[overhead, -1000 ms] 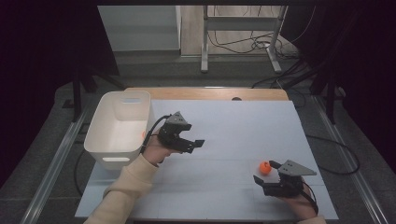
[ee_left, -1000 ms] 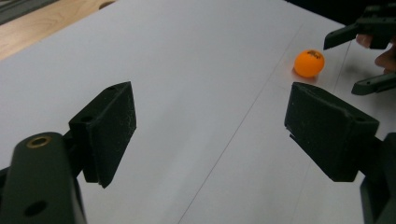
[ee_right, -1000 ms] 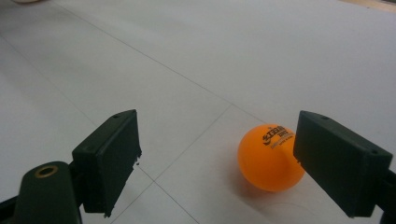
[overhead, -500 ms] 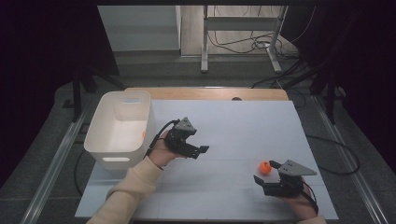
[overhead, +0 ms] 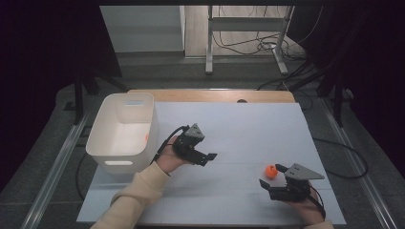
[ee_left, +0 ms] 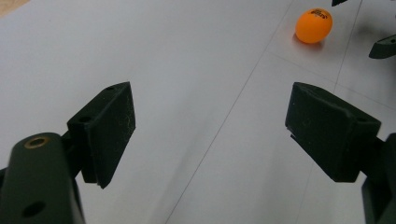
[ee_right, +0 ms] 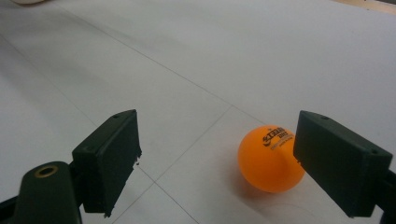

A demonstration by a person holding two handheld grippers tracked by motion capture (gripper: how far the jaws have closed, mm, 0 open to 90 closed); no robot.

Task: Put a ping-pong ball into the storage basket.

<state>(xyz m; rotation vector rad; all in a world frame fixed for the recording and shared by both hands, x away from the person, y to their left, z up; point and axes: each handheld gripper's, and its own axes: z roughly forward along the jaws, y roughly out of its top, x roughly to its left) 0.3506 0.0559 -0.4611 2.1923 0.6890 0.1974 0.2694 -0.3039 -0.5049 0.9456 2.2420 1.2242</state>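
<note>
A: Start at the right gripper (ee_right: pixel 217 163). How do its jaws stand?

B: Wide apart, clamping nothing. The small orange plastic table-tennis ball (ee_right: pixel 270 157) sits on the sheet between them, close against the inner face of the right-hand jaw; whether it touches is hard to tell.

A: Any writing on the ball?

B: Dark blue print near its top: a logo and a line of small characters below it, too blurred to read. From the left gripper view the same ball (ee_left: pixel 314 25) shows a dark mark on top, also unreadable.

A: And the left gripper (ee_left: pixel 210 130)?

B: Its jaws are spread as well, with bare sheet between them. From above, the left gripper (overhead: pixel 209 156) hangs near the middle of the table, pointing toward the ball (overhead: pixel 271 171), well apart from it.

A: What surrounds them?

B: A white paper sheet (overhead: pixel 239 129) with thin ruled lines covers the table. The white rectangular plastic bin (overhead: pixel 123 129) stands at its left edge, just beside the left hand, with a small orange spot at its inner wall.
</note>
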